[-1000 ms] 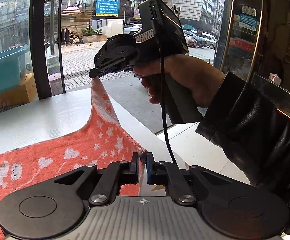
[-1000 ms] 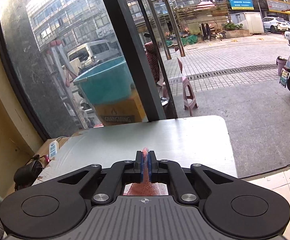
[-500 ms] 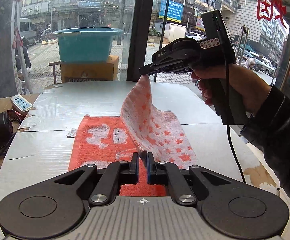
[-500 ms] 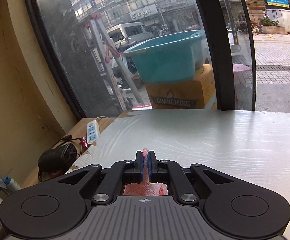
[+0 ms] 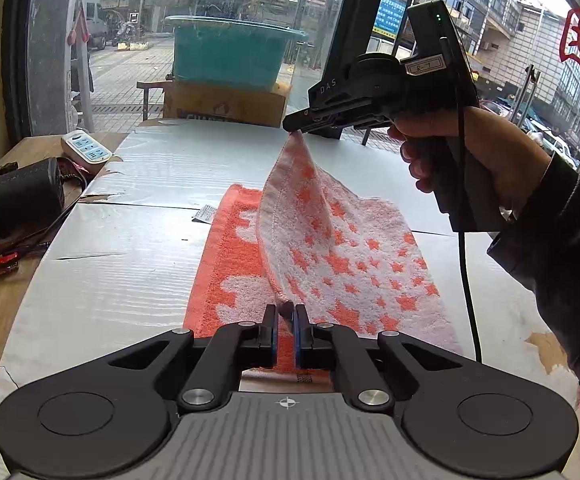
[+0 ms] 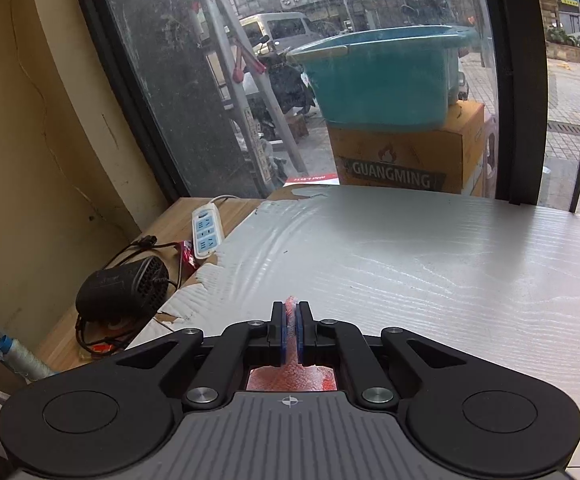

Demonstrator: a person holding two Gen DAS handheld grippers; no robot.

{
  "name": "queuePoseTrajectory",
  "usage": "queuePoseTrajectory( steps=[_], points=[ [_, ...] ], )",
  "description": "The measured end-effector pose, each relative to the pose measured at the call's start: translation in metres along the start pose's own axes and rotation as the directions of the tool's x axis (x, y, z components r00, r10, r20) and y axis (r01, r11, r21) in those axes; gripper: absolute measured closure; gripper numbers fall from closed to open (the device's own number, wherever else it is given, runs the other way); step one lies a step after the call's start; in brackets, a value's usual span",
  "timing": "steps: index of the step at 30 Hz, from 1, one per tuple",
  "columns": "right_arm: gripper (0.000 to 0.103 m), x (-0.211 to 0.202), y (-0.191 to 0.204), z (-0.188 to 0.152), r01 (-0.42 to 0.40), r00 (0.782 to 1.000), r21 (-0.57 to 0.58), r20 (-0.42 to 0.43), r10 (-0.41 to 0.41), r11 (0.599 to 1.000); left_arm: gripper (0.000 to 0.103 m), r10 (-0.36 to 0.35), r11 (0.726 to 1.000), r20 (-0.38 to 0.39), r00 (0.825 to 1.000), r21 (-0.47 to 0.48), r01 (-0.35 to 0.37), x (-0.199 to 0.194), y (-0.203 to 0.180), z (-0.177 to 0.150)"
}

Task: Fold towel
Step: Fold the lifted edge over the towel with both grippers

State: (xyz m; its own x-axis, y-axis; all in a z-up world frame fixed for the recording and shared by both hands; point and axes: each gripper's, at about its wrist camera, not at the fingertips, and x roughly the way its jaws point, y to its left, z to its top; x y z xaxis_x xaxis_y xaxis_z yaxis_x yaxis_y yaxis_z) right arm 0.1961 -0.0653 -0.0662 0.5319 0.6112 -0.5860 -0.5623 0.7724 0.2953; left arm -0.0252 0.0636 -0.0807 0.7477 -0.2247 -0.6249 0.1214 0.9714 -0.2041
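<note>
An orange and white star-patterned towel lies on the white table, its right half lifted and turned over toward the left. My left gripper is shut on the towel's near corner. My right gripper is shut on the far corner and holds it raised above the table. In the right wrist view my right gripper pinches a strip of the towel between its blue pads.
A power strip and a black device with cables lie on the wooden ledge at left; they also show in the right wrist view, the strip and the device. A teal tub on a cardboard box stands behind the table.
Both grippers have swung left with the towel corners, carrying the lifted half further over the flat part. The views now face the window and ledge more.
</note>
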Motion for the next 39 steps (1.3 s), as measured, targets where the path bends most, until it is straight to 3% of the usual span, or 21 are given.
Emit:
queuePoseTrajectory(
  steps=[6, 13, 16, 25, 29, 35, 39],
  points=[
    [0.098, 0.001, 0.0, 0.007, -0.022, 1.0, 0.01, 0.005, 0.022, 1.0, 0.095, 0.008, 1.0, -0.008, 1.0, -0.011, -0.008, -0.008, 0.004, -0.002],
    [0.098, -0.032, 0.001, 0.027, -0.043, 0.995, 0.009, 0.091, 0.042, 0.999, 0.095, -0.03, 0.999, 0.055, 0.998, 0.018, 0.029, -0.031, -0.001, 0.003],
    [0.098, -0.016, 0.01, 0.033, -0.034, 0.997, -0.015, 0.064, 0.035, 0.999, 0.095, 0.016, 1.0, 0.068, 0.998, 0.025, -0.017, -0.032, 0.001, 0.002],
    [0.098, 0.058, 0.022, 0.015, -0.021, 0.998, -0.025, -0.057, 0.02, 0.999, 0.094, 0.087, 0.995, -0.031, 0.996, -0.043, -0.088, -0.009, 0.025, -0.006],
    [0.098, 0.059, 0.02, 0.012, -0.024, 0.998, -0.025, -0.06, 0.023, 0.999, 0.066, 0.073, 0.997, -0.021, 0.997, -0.013, -0.073, 0.009, 0.02, -0.002],
    [0.098, 0.048, 0.02, 0.013, -0.04, 0.998, -0.04, -0.046, 0.038, 0.998, 0.066, 0.024, 0.999, -0.086, 0.996, -0.031, -0.027, 0.046, 0.022, 0.006],
    [0.098, 0.047, 0.02, 0.012, -0.059, 0.997, -0.043, -0.045, 0.057, 0.997, 0.067, 0.064, 0.996, -0.108, 0.992, -0.054, -0.07, 0.061, 0.026, 0.007]
  ],
)
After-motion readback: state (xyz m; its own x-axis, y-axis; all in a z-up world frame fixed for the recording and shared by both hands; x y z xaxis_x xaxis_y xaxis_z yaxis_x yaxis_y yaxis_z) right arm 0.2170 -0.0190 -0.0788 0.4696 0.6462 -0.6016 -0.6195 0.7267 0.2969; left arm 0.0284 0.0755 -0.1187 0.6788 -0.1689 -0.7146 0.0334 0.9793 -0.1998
